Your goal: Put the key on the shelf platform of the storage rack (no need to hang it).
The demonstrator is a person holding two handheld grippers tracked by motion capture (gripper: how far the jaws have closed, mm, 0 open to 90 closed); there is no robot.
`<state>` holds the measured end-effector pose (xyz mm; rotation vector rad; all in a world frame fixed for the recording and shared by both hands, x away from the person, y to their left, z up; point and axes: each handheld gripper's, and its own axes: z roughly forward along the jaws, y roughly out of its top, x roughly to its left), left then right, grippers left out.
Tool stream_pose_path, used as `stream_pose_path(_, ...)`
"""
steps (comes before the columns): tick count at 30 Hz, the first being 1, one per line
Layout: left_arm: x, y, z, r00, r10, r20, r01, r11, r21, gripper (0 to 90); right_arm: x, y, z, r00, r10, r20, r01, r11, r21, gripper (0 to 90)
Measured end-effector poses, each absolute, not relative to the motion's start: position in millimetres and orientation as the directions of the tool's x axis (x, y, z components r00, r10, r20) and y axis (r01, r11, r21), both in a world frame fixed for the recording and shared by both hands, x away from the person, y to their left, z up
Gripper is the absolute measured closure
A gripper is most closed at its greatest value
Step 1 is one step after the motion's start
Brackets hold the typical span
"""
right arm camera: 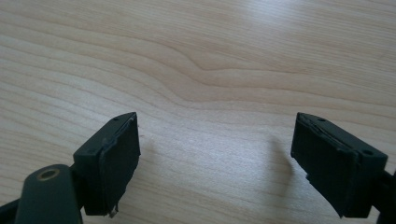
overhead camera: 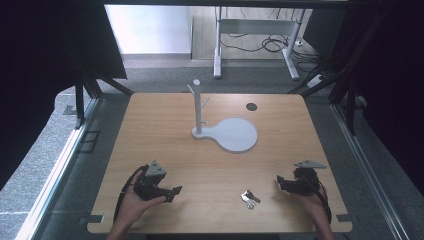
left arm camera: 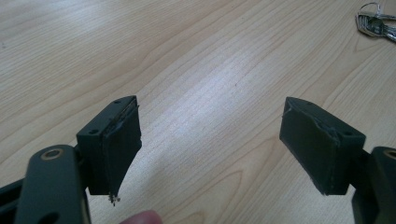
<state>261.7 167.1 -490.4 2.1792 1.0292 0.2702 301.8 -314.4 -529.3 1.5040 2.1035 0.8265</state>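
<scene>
Wood table [overhead camera: 165, 130]: small silver key bunch [overhead camera: 249, 198].

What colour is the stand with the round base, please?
Pale grey stand, clearest in the high view.

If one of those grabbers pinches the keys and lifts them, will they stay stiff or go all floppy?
Probably floppy: the keys look like several pieces joined on a ring, so the loose ones would likely dangle and swing. They lie flat on the table, so the jaws may slip. Being small metal, they are probably light and not fragile.
</scene>
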Motion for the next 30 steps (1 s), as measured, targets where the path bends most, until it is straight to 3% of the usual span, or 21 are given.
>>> stream_pose_path(12,257,166,-489,0.672,0.735,-0.094,0.584,-0.447,0.677,21.0,298,-314,-525,-0.372,0.928,-0.012,0.680,0.281,0.677,20.6)
stream_pose_path(21,261,164,-492,0.669,0.737,-0.095,0.589,-0.448,0.673,20.9,296,-312,-527,-0.422,0.906,-0.025,0.667,0.330,0.668,30.6)
stream_pose_path(30,261,166,-485,0.664,0.742,-0.099,0.588,-0.435,0.682,20.9,299,-310,-519,-0.467,0.884,-0.002,0.664,0.352,0.660,34.2)
